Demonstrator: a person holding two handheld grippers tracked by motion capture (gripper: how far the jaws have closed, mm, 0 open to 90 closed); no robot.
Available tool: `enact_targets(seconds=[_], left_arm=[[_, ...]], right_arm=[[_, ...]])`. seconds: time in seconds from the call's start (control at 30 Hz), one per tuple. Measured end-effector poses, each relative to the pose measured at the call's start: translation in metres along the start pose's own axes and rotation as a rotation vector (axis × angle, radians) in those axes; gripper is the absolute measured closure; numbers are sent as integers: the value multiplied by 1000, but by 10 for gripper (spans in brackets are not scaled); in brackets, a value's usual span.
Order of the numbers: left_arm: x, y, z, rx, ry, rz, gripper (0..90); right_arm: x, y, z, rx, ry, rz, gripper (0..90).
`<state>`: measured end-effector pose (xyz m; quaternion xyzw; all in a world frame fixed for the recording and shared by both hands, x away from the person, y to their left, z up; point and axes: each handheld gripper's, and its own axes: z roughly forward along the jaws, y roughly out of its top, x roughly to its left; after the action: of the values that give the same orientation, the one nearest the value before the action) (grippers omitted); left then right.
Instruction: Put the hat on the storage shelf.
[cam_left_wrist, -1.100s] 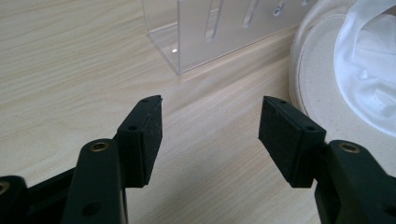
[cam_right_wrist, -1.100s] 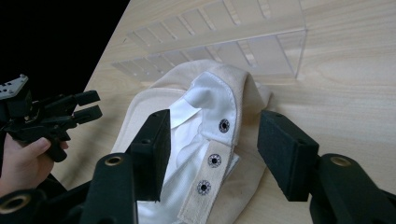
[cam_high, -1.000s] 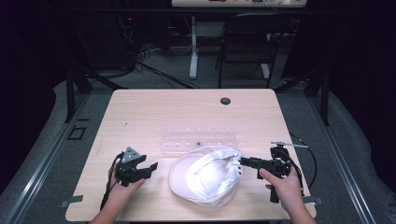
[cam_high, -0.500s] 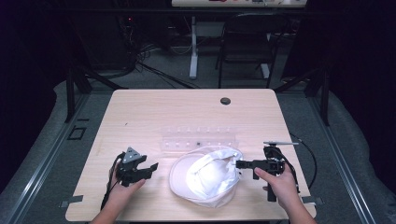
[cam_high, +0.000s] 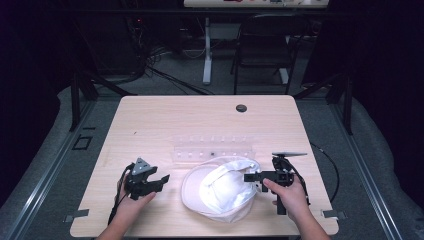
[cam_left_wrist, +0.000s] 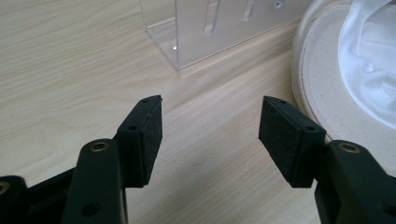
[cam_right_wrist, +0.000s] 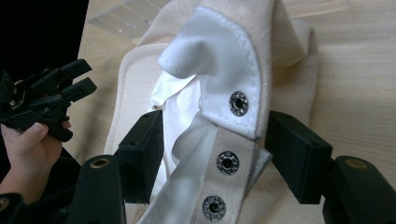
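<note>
My left tongs (cam_high: 162, 178) are matte black with a grey three-cornered plate on top and a black cable trailing. My right tongs (cam_high: 248, 177) match, with brass-coloured screws and flat rectangular pads (cam_right_wrist: 144, 151). My forearms are bare.

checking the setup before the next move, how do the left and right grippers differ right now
The left gripper has only bare table between its open jaws, beside the hat's brim; the right gripper has the hat's snap strap between its jaws, the pads not pressing it. In the high view the left gripper sits apart from the hat, while the right gripper reaches over its edge. Both are hand-held, black and open.
</note>
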<state>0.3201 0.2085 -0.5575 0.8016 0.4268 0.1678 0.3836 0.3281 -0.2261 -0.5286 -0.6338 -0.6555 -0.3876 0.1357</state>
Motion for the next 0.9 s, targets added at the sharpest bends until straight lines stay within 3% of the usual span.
enact_targets(seconds=[0.2,0.63,0.8,0.9], left_arm=[[0,0,0,1,-2,1,400],[-1,0,1,2,-1,2,401],[-1,0,1,1,0,3,401],[-1,0,1,2,2,7,401]], right_arm=[[2,-1,6,18,13,17,381],[20,6,-11,4,68,-3,415],[24,9,-15,12,63,4,503],[23,12,-12,30,26,22,546]])
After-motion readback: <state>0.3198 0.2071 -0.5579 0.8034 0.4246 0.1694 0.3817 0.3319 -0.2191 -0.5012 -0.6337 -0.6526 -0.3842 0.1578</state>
